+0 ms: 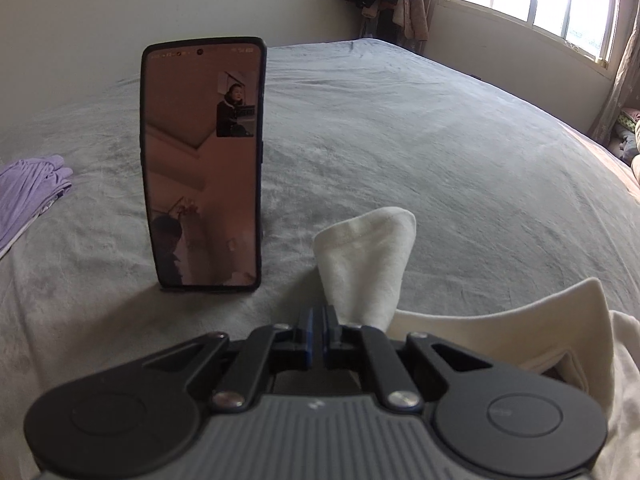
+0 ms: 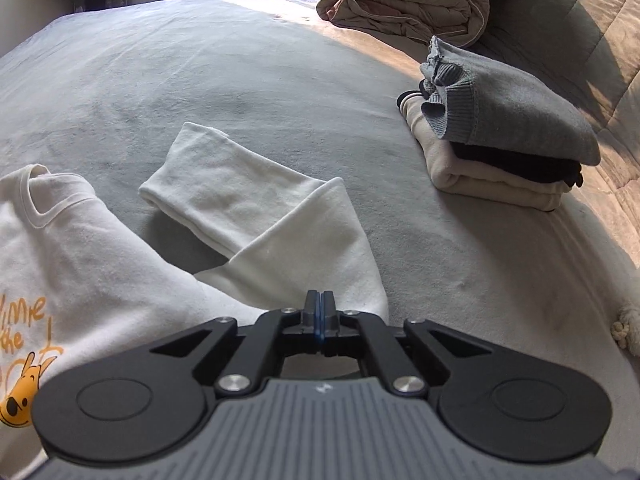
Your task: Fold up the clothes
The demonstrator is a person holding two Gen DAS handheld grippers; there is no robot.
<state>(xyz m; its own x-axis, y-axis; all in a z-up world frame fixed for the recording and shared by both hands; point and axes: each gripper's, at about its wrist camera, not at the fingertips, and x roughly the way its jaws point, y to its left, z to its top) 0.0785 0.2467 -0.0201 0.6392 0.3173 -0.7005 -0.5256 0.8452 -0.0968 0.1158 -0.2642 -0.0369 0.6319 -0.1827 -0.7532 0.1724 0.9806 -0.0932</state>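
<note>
The left gripper (image 1: 319, 312) has its blue-padded jaws drawn nearly together, with only a thin slit between them. A white sleeve (image 1: 362, 264) of soft, fleecy knit rises right beside the jaws, its hemmed cuff fanned upward; whether the pads pinch its edge cannot be told from this view. The right gripper (image 2: 319, 305) has its pads pressed flat together, and the fabric of the white sweatshirt (image 2: 80, 256) lies directly under and beside the tips; it is unclear whether any cloth is caught between them.

The sweatshirt lies spread on the bed just ahead of both grippers. It is matte, slightly napped cotton with a ribbed round neckline (image 2: 36, 196), and an orange cartoon bear print (image 2: 22, 392) with handwritten-style lettering on the chest. Its right sleeve (image 2: 224, 184) is bent at the elbow into a V, the cuff end lying flat and tube-shaped.

The bed cover (image 2: 240, 80) is a grey, short-pile plush with faint brush marks. A black smartphone (image 1: 202, 168) stands upright on it, glossy screen lit. A crumpled lilac garment (image 1: 28, 196) lies near the left edge. On the right sits a folded stack (image 2: 500, 152): a grey ribbed-hem knit on top, dark and cream layers beneath. Behind it lies a puffy beige quilted duvet (image 2: 404, 0).
</note>
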